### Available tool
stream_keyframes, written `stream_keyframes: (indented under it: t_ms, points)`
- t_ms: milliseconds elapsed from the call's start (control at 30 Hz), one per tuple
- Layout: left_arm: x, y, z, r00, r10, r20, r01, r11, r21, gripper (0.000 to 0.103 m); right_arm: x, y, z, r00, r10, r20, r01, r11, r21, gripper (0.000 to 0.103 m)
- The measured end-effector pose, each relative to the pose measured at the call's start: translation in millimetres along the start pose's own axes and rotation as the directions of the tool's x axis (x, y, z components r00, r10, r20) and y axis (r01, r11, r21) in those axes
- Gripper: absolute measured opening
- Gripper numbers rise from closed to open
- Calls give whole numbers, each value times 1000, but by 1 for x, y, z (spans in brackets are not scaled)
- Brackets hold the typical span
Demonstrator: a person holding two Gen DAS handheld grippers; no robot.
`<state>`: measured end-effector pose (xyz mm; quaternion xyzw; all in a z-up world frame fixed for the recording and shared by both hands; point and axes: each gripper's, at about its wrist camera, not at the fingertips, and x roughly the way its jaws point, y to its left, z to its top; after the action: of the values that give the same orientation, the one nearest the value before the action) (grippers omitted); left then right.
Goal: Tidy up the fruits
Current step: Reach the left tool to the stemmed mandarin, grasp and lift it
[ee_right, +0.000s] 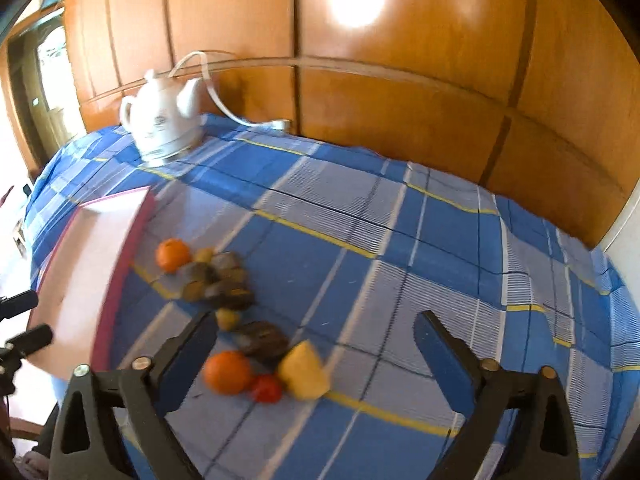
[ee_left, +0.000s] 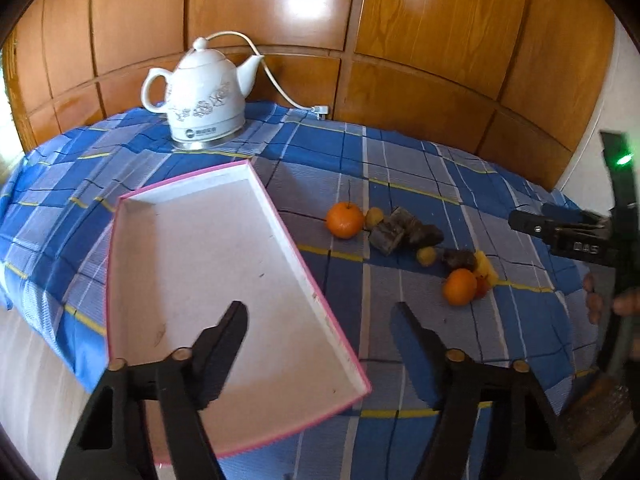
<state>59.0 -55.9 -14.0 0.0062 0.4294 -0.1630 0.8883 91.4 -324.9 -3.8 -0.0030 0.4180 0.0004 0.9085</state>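
A shallow white box with a pink rim (ee_left: 192,256) lies at the left of the checked tablecloth, with nothing in it. My left gripper (ee_left: 318,310) is open and straddles the box's right wall without touching it. To the right lie two oranges (ee_left: 344,220) (ee_left: 459,286), small yellow fruits (ee_left: 426,256), dark brown pieces (ee_left: 404,230), a yellow chunk (ee_left: 486,266) and a small red fruit (ee_left: 482,286). My right gripper (ee_right: 316,320) hangs open over the near orange (ee_right: 227,372), red fruit (ee_right: 266,388) and yellow chunk (ee_right: 304,370), holding nothing.
A white ceramic kettle (ee_left: 204,96) with its cord stands at the back left, against wooden panels (ee_left: 420,20). The blue checked cloth (ee_right: 440,240) covers the table. A person's hand (ee_left: 600,304) grips the right tool. The box (ee_right: 92,272) overhangs the table's left edge.
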Motion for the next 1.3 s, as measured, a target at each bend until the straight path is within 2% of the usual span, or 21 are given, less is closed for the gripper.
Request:
stream_keyframes:
  t_ms: [33, 67, 133, 233, 400, 433, 567, 700, 800, 900, 967, 1033, 1067, 1200, 1300]
  points:
    - [4, -1, 5, 1000, -4, -13, 4, 1000, 4, 59, 9, -12, -1, 1000, 8, -11, -8, 999, 45, 91]
    - [10, -2, 11, 1000, -8, -27, 8, 1000, 14, 57, 12, -18, -3, 1000, 19, -16, -18, 997, 80, 90]
    - [21, -5, 21, 999, -13, -52, 14, 1000, 24, 44, 22, -33, -4, 997, 45, -70, -31, 984, 177, 84]
    - [41, -11, 37, 995, -37, -90, 39, 999, 30, 39, 16, -39, -2, 997, 55, -46, -44, 978, 205, 84]
    - [72, -25, 60, 994, 1, -114, 9, 996, 86, 39, 13, -33, -2, 995, 89, -50, -77, 976, 202, 82]
    - [81, -26, 65, 992, 14, -123, -3, 996, 94, 39, 14, -32, -2, 994, 91, -58, -78, 977, 196, 78]
    - [111, -27, 79, 988, 32, -154, -18, 996, 92, 40, 15, -32, -2, 991, 118, -70, -102, 974, 203, 76]
    - [132, -29, 90, 986, 32, -161, -21, 997, 72, 48, 14, -36, -1, 989, 131, -62, -114, 967, 227, 75]
    - [147, -29, 96, 986, 25, -164, -17, 999, 49, 52, 12, -48, -1, 990, 132, -44, -115, 953, 281, 68]
    - [164, -27, 97, 984, 32, -177, -28, 999, 22, 57, 13, -64, -2, 987, 159, -34, -136, 922, 361, 59]
    - [174, -22, 95, 978, 18, -207, -21, 1000, -10, 55, 16, -72, -3, 981, 188, -37, -157, 901, 404, 55]
    - [180, -17, 92, 975, 2, -222, -10, 999, -35, 45, 23, -73, -4, 975, 214, -63, -169, 894, 414, 50]
    - [179, -18, 91, 977, 14, -211, -19, 1000, -22, 42, 25, -72, -5, 973, 218, -75, -170, 897, 408, 48]
    - [171, -12, 88, 979, -25, -202, 15, 999, -50, 41, 40, -55, -6, 959, 227, -168, -162, 929, 333, 42]
    - [159, -12, 84, 983, -27, -182, 20, 999, -39, 41, 46, -44, -10, 951, 226, -212, -163, 947, 277, 42]
